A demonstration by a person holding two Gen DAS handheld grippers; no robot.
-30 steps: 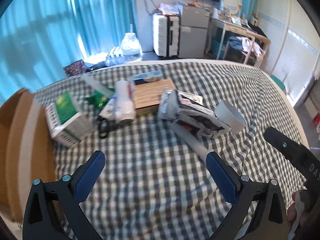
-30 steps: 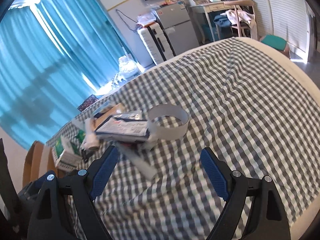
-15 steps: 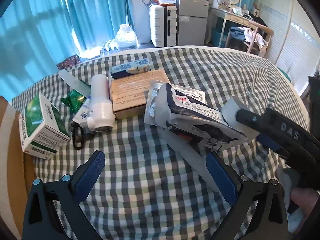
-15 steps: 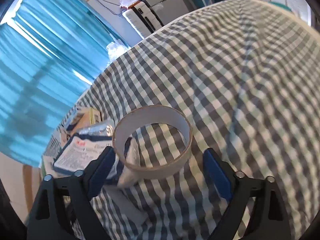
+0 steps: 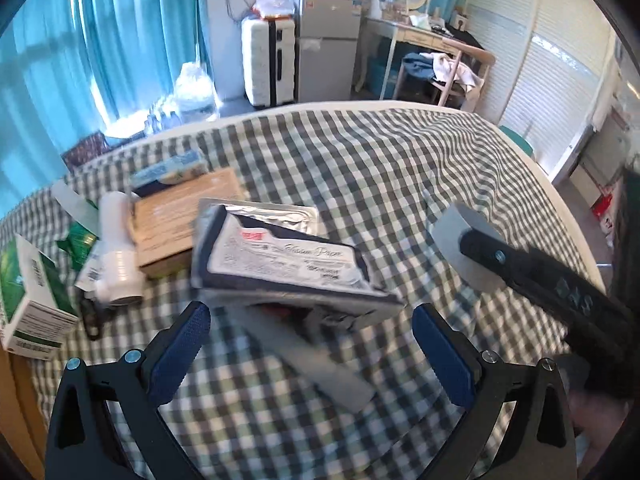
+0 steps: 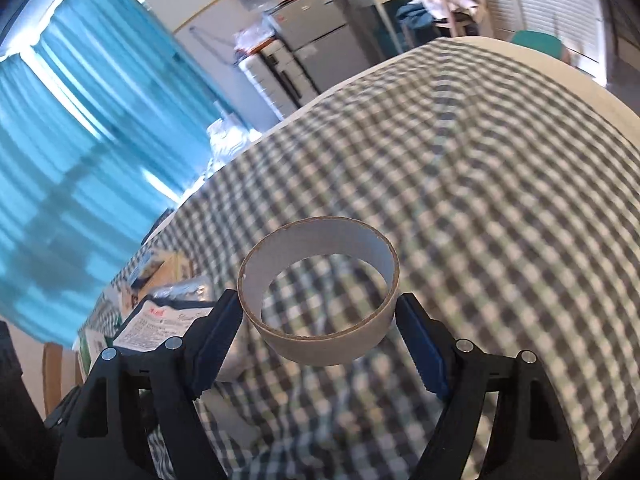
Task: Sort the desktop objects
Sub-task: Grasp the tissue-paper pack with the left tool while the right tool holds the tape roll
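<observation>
My right gripper point(image 6: 320, 320) is shut on a white cardboard tape ring point(image 6: 320, 336), pads on its two sides, and holds it above the checked cloth point(image 6: 500, 200). In the left wrist view the ring point(image 5: 456, 240) shows at the right, held by the right gripper's black finger point(image 5: 532, 276). My left gripper point(image 5: 308, 344) is open and empty, just short of a silver tissue pack point(image 5: 280, 256) that lies on a grey flat strip point(image 5: 316, 360).
To the left of the pack lie a brown cardboard box point(image 5: 184, 216), a white bottle point(image 5: 116, 256), a green-and-white carton point(image 5: 32, 300), a green packet point(image 5: 78, 240) and a blue-white box point(image 5: 168, 170). The right half of the cloth point(image 5: 400, 168) is bare.
My right gripper moved up to the tape ring, shut on it and lifted it away from the tissue pack. My left gripper moved forward toward the pack.
</observation>
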